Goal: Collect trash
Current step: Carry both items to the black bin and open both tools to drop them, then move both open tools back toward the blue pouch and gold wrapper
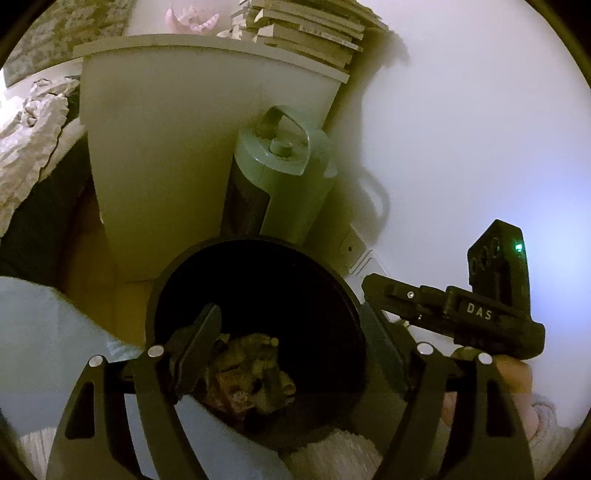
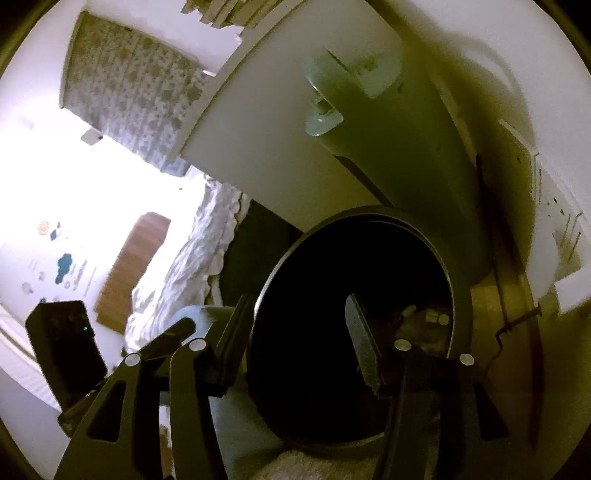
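A black round bin (image 1: 207, 253) stands on the floor below both grippers. In the left wrist view a crumpled brown and reddish wad of trash (image 1: 251, 373) sits over the bin's dark mouth, beside the left finger (image 1: 199, 343). The right finger is well clear of it. My left gripper (image 1: 291, 343) is open wide. My right gripper (image 1: 454, 314) hangs just right of the bin's rim, held by a hand (image 1: 517, 373). In the right wrist view my right gripper (image 2: 299, 332) is open over the bin (image 2: 288, 251) with nothing between its fingers. Dim pale scraps (image 2: 428, 315) lie deep inside.
A white side table (image 1: 184, 147) with stacked books (image 1: 314, 33) stands behind the bin. A grey-green tower appliance (image 1: 280, 173) is against the wall (image 1: 461, 129). A bed with rumpled white bedding (image 2: 192, 258) lies to the left. Pale blue cloth (image 1: 44, 350) fills the near left.
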`<state>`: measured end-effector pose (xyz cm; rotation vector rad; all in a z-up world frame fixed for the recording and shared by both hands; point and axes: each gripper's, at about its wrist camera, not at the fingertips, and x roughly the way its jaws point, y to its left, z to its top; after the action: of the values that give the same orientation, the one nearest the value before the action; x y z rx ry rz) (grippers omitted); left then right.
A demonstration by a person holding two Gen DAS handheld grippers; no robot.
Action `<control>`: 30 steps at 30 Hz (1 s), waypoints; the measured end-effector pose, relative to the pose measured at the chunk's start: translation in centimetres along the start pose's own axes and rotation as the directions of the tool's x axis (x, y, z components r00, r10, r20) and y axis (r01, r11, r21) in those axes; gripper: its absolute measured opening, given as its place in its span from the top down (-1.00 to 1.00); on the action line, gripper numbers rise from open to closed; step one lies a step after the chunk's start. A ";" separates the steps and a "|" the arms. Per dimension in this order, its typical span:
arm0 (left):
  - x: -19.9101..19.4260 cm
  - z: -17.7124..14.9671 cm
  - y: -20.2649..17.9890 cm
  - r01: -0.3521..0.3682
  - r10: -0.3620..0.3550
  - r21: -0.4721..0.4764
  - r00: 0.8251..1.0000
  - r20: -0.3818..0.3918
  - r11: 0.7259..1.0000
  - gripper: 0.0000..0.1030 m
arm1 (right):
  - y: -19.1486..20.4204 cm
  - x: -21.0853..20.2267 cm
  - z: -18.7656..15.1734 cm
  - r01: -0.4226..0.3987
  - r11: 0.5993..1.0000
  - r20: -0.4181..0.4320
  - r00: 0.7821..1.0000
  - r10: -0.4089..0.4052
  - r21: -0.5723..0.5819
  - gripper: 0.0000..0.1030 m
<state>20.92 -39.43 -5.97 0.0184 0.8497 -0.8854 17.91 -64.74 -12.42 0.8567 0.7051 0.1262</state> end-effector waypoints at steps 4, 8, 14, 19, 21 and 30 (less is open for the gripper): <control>-2.8 -1.2 0.4 -0.001 0.002 -0.036 1.000 0.027 0.999 -0.51 | 0.8 -0.7 -0.5 -0.001 1.000 -0.009 1.000 0.001 -0.013 -0.01; -6.6 -3.3 1.2 -0.018 0.025 -0.085 0.997 0.076 0.996 -0.74 | 2.4 -1.4 -1.4 -0.011 0.999 -0.024 1.000 0.010 -0.046 -0.14; -13.6 -7.6 3.9 -0.078 0.097 -0.144 0.987 0.131 0.986 -0.74 | 7.4 -1.7 -3.8 -0.039 0.986 -0.095 0.995 0.023 -0.164 -0.14; -20.1 -12.8 9.2 -0.214 0.243 -0.209 0.961 0.129 0.954 -0.74 | 13.1 -0.2 -6.8 -0.087 0.946 -0.221 0.975 0.017 -0.312 -0.14; -21.9 -14.6 11.4 -0.228 0.260 -0.234 0.959 0.114 0.945 -0.73 | 15.7 0.8 -8.5 -0.122 0.920 -0.288 0.958 0.010 -0.374 -0.21; -25.4 -19.5 17.5 -0.400 0.405 -0.132 0.914 0.019 0.907 -0.56 | 24.9 6.6 -18.2 -0.252 0.787 -0.521 0.848 -0.101 -0.563 -0.21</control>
<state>11.76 -4.19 -8.09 0.0616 0.8186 -0.4401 16.00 -34.03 -5.79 0.1945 1.0657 0.6612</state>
